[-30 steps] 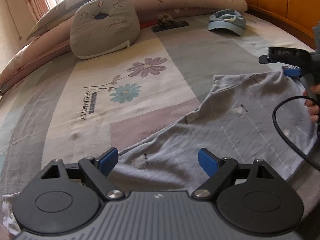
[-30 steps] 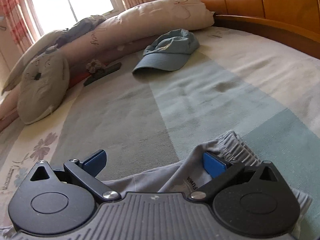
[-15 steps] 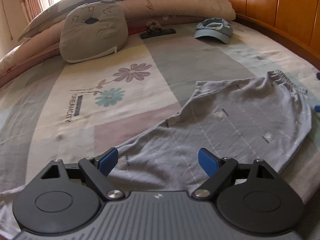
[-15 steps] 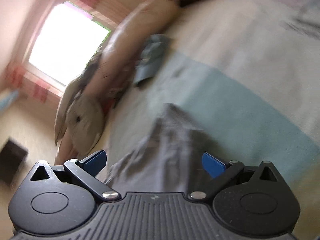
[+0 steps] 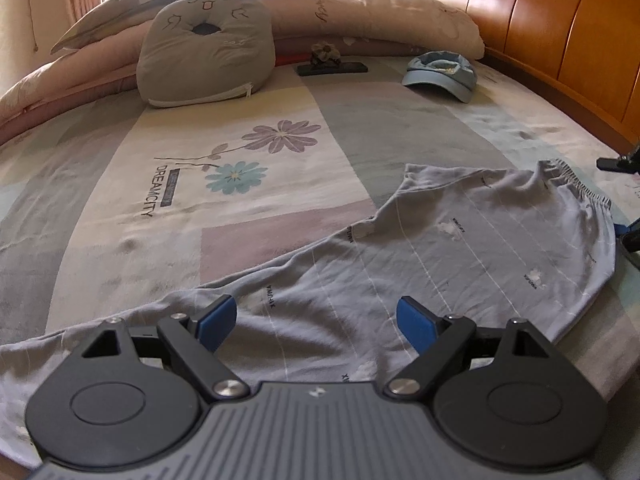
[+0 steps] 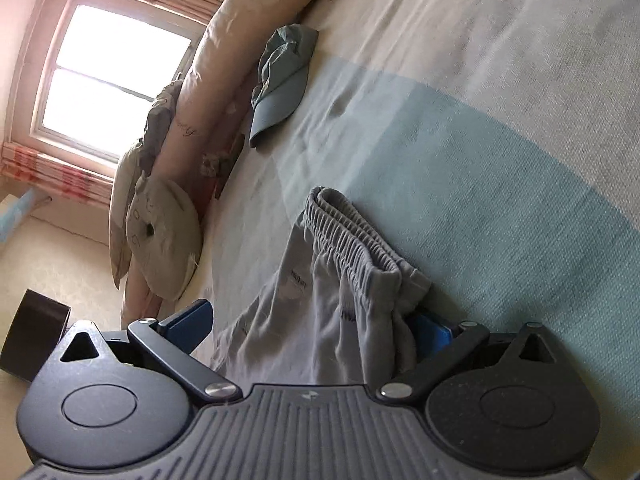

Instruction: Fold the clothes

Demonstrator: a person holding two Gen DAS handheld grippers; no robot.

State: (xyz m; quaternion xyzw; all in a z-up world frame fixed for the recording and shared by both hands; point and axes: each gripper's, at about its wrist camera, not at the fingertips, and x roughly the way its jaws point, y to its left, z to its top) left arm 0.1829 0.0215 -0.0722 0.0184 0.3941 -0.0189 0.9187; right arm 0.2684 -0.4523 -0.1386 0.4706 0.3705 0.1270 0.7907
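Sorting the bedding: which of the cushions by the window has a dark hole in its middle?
The grey square cushion leaning against the long pink bolster; it alone has stitched markings around a dark centre hole.

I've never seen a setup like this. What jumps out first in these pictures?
A pair of grey trousers lies spread across the near part of a patchwork bedspread, with the open left gripper over one leg and the open right gripper at the elastic waistband. Farther back lies a blue cap.

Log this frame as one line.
step: pre-grasp | left gripper: open, over grey trousers | right gripper: open, at waistband | nothing held
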